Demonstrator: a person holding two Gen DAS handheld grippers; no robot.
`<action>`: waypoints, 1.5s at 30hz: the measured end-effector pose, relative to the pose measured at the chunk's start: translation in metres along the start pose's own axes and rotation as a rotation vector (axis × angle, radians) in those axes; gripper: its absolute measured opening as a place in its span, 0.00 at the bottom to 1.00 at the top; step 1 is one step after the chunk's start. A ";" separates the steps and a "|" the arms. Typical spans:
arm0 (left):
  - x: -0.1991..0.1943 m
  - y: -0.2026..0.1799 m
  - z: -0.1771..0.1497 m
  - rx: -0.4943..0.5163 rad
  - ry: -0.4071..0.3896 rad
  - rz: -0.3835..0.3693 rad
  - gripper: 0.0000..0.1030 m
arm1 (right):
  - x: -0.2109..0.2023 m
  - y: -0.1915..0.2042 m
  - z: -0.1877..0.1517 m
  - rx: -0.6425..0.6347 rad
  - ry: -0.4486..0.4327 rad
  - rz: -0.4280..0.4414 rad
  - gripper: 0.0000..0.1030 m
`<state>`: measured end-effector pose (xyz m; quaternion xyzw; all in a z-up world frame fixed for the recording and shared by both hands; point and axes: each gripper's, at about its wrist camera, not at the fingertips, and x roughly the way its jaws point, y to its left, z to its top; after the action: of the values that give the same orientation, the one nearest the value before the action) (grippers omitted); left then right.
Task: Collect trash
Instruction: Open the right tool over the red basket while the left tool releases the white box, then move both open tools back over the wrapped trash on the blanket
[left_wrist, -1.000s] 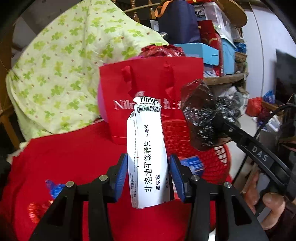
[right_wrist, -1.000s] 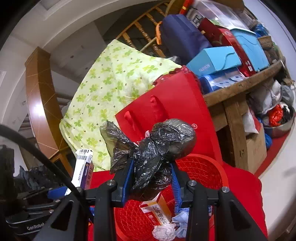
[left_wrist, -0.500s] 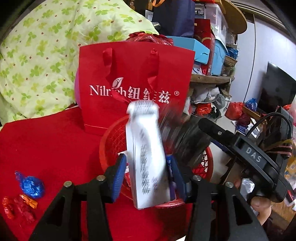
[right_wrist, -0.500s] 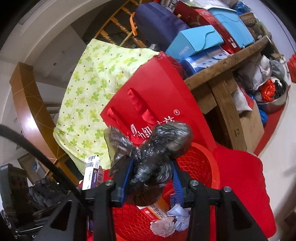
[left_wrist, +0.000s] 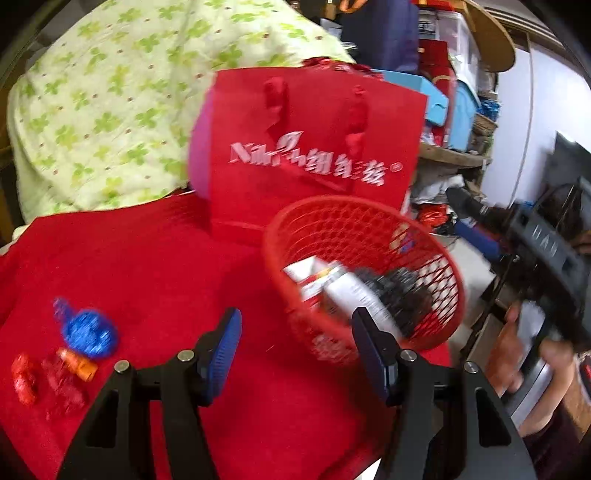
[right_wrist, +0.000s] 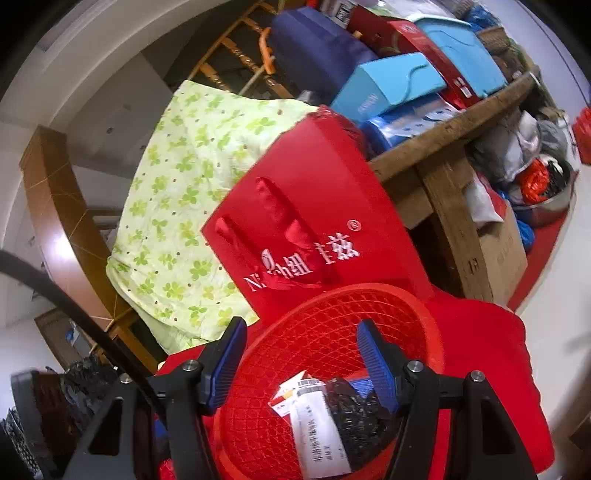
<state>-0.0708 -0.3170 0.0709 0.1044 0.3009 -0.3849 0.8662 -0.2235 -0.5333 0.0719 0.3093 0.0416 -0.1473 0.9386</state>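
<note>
we are at the drop step: the white box (right_wrist: 319, 435) and the black bag (right_wrist: 360, 417) lie inside the red basket (left_wrist: 373, 206), side by side, on top of other scraps. both grippers are letting go. the left gripper (left_wrist: 297, 349) has its fingers apart and opening, nothing between them; the right gripper (right_wrist: 301, 360) hangs over the basket, fingers likewise opening and bare. more trash waits on the red cloth: a blue wrapper (left_wrist: 88, 334) and some red and orange wrappers (left_wrist: 51, 376), well to the left of the basket. next, we judge, the left gripper should go to those wrappers, fingers wide, and pinch one low against the cloth.
</note>
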 end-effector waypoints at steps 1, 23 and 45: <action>-0.003 0.007 -0.005 -0.009 0.004 0.009 0.61 | 0.000 0.005 -0.001 -0.017 -0.004 0.009 0.64; -0.112 0.207 -0.129 -0.340 -0.021 0.517 0.66 | 0.027 0.197 -0.138 -0.685 0.148 0.285 0.65; -0.099 0.245 -0.171 -0.440 0.020 0.491 0.68 | 0.101 0.213 -0.207 -0.671 0.462 0.241 0.65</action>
<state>-0.0190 -0.0195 -0.0178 -0.0121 0.3512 -0.0894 0.9319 -0.0599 -0.2727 0.0096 0.0143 0.2598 0.0584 0.9638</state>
